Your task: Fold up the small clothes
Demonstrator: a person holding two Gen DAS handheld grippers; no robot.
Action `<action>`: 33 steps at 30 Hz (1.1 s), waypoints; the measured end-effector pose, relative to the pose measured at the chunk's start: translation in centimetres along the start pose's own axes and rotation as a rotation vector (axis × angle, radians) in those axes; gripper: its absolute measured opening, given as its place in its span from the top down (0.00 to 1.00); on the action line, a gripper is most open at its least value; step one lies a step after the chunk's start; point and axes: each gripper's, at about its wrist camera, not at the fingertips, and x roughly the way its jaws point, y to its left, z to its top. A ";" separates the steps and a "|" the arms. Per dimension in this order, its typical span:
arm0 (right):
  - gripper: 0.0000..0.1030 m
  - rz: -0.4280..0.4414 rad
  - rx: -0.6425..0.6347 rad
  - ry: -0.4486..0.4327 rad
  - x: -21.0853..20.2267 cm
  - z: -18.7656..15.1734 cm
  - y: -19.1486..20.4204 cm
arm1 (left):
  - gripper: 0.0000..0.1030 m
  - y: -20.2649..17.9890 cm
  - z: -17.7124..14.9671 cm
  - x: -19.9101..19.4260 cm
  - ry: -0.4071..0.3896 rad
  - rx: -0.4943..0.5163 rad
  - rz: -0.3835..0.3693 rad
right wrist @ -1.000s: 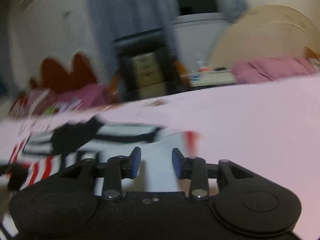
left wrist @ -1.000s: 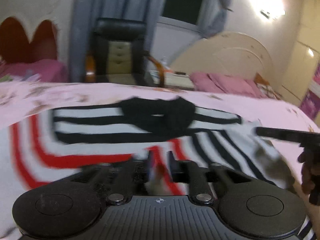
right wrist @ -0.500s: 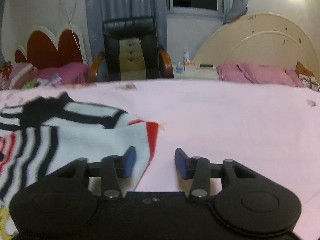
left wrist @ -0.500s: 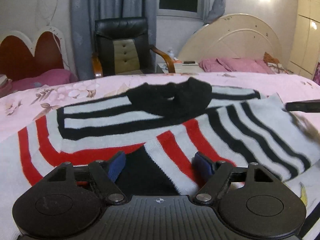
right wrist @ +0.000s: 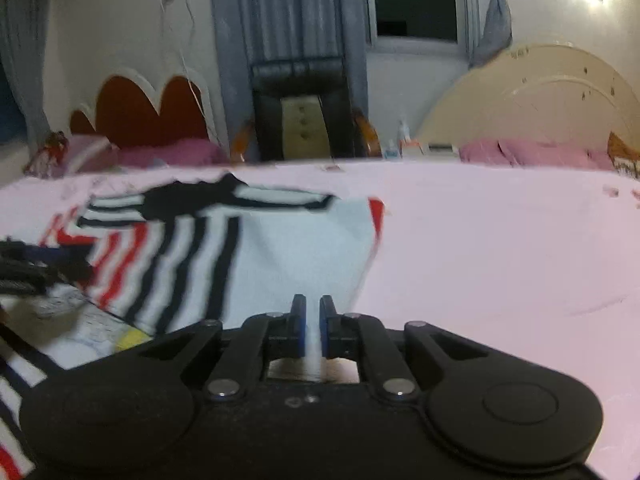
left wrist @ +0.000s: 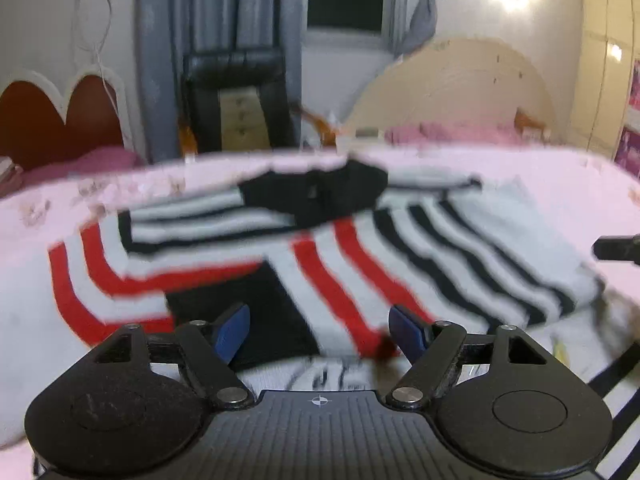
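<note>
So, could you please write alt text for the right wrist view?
The right gripper is closing its blue pads on the white edge of a striped sweater lying on a pink bedsheet. A black chair stands behind.

I count one striped sweater (left wrist: 400,248) on one pink bed (right wrist: 500,248) ahead of my two tools, the left tool (left wrist: 319,334) and the right tool (right wrist: 312,326). Beyond them I see one black chair (right wrist: 304,112), two headboards, one window and two grey curtains.
</note>
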 end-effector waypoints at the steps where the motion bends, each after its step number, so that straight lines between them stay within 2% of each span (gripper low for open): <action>1: 0.92 0.000 -0.012 0.028 0.3 -0.5 0.4 | 0.24 0.1 -0.4 0.4 -0.004 -0.012 -0.006; 3: 0.93 0.002 -0.015 0.121 1.9 -2.0 0.6 | 0.24 0.0 -0.4 0.4 -0.013 -0.009 0.002; 4: 0.92 -0.003 -0.005 0.103 1.9 -2.3 0.6 | 0.24 -0.1 -0.2 0.1 -0.009 -0.016 0.008; 6: 0.88 -0.027 0.016 0.121 1.7 -1.4 1.1 | 0.24 0.2 -0.3 -1.3 -0.036 -0.037 0.000; 7: 0.76 -0.022 0.030 0.099 1.1 -1.0 1.4 | 0.24 0.4 -0.7 -1.8 -0.048 -0.041 0.012; 9: 0.77 -0.010 0.019 0.056 0.2 -1.0 2.5 | 0.24 1.3 -1.5 -1.4 -0.017 -0.052 0.030; 12: 0.77 -0.054 -0.012 0.156 2.1 -2.0 3.4 | 0.24 1.7 -1.7 -1.4 -0.020 -0.027 0.026; 13: 0.77 -0.062 -0.001 0.142 1.9 -2.0 3.7 | 0.24 1.8 -1.5 -1.7 -0.020 -0.035 0.027; 15: 0.76 -0.052 0.039 0.133 1.2 -1.6 3.9 | 0.24 3.0 -1.6 -2.9 -0.054 -0.094 0.016; 19: 0.76 -0.039 0.070 0.107 0.1 -1.6 4.7 | 0.24 6.1 -1.8 -2.4 -0.033 -0.195 0.012; 22: 0.76 -0.034 0.098 0.106 -0.1 -2.1 5.2 | 0.24 8.3 -1.4 -0.7 -0.023 -0.311 -0.080; 23: 0.76 -0.040 0.104 0.104 -0.1 -2.2 5.4 | 0.27 8.9 -1.0 0.0 -0.026 -0.347 -0.107; 24: 0.76 -0.046 0.114 0.102 -0.2 -2.5 5.5 | 0.39 9.3 -0.8 0.6 -0.028 -0.372 -0.129; 25: 0.76 -0.048 0.125 0.101 -0.4 -2.5 5.6 | 0.85 9.6 -0.3 1.2 -0.014 -0.377 -0.128; 26: 0.76 -0.053 0.137 0.099 -0.8 -2.7 5.7 | 0.96 9.9 0.1 1.7 0.001 -0.366 -0.119; 28: 0.75 -0.062 0.156 0.094 -1.3 -2.9 5.8 | 0.96 9.8 0.8 1.6 -0.039 -0.323 -0.114; 30: 0.75 -0.064 0.172 0.082 -1.9 -2.9 5.7 | 0.96 9.1 1.2 1.4 -0.066 -0.237 -0.095; 33: 0.75 -0.066 0.181 0.077 -2.4 -3.2 5.6 | 0.96 8.7 0.8 2.5 -0.025 -0.191 -0.087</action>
